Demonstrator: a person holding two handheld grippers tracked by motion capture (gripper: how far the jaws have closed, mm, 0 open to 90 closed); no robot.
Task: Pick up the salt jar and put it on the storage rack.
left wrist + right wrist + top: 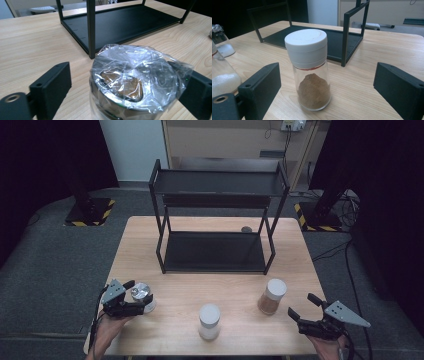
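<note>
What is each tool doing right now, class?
Left tool: open around the film-covered jar, one side not yet touching.
Right tool: open, holding nothing, facing the brown spice jar.

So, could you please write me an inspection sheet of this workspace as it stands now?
Surface: light wooden table, bare apart from the items below.
Job's things: film-wrapped glass jar between the left jaws; white-lidded jar of brown powder ahead of the right gripper; white-lidded jar of white powder at the front edge.
Clutter: small dark round object by the black two-tier metal rack.
Grippers: left gripper open around the wrapped jar, one jaw clearly apart from it; right gripper open, holding nothing.
Cables: cable bundle on the floor, right.
Surroundings: grey carpet, hazard-striped stand bases.
</note>
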